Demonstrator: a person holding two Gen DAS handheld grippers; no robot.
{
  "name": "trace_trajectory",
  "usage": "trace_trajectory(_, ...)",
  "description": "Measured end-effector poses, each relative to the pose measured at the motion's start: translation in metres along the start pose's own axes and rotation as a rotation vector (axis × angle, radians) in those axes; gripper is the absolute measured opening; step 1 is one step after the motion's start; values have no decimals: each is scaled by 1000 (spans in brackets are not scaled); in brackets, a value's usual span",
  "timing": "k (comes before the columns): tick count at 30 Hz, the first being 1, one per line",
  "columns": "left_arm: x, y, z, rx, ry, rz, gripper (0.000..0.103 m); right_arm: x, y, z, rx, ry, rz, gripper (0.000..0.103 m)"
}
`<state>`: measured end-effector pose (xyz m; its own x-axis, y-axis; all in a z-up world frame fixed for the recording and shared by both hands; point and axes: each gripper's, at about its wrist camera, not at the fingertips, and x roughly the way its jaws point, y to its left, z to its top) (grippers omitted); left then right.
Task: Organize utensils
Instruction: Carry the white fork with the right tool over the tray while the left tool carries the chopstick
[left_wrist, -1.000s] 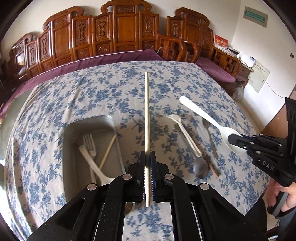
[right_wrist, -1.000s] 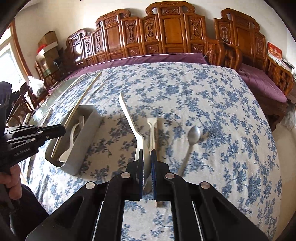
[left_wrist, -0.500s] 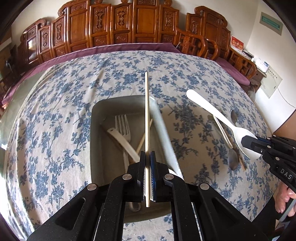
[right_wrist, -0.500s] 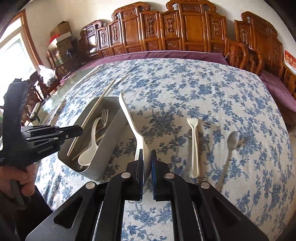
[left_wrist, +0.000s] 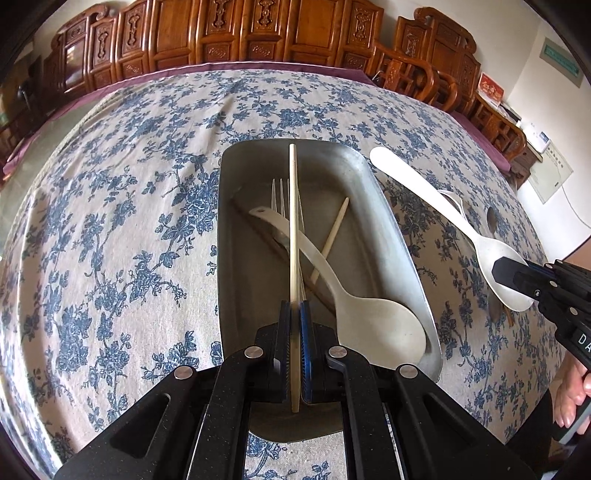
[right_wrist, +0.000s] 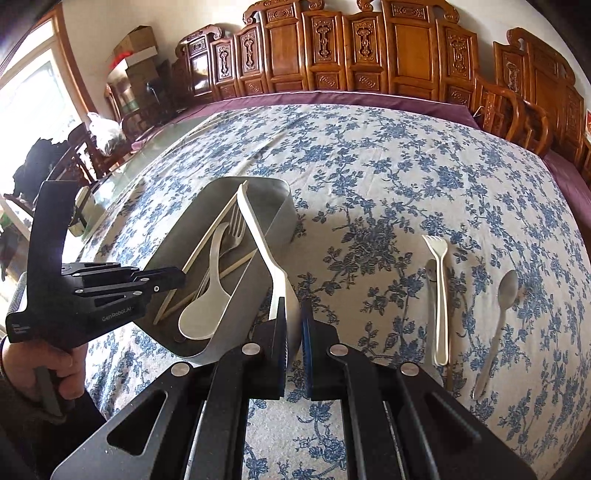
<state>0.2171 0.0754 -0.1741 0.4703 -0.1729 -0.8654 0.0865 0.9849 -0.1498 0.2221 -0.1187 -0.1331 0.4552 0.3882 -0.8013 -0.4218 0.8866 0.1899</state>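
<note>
the bench (left_wrist: 110, 206) under its blue-flowered cloth (right_wrist: 388, 177) fills both views, with carved wooden chairs (right_wrist: 332, 48) along its far side. on it sits a grey metal tray (left_wrist: 402, 254), long side running away from us. in the tray lie a white spoon (left_wrist: 369, 317) with its bowl at the near end, a metal fork (left_wrist: 280, 192) under it, and a chopstick (left_wrist: 334, 229) lying slantwise.

our left tongs (left_wrist: 294, 321) are closed on a pale stick (left_wrist: 293, 206), which points straight ahead above the tray, along its length. our right tongs (right_wrist: 294, 325) are clamped on the bowl of a second white spoon, the ladle (right_wrist: 258, 236); its handle reaches up and away, its tip over the tray's far right part in the right view. in the left view the ladle hangs just beside the tray's right rim.

to the right of the tray, well apart from it, a white fork (right_wrist: 439, 295) lies on the cloth, tines away from us, with a dark utensil partly under it. a steel spoon (right_wrist: 498, 321) lies just beside these, further right.
</note>
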Motion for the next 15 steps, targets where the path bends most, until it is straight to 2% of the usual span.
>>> trace_trajectory(5,0,5,-3,-18,-5,-18,4,5,7,2,-1,5,2,8)
trace_trajectory(15,-19,0,2,31,-75,6,5,19,31,7,-30,17,4,8)
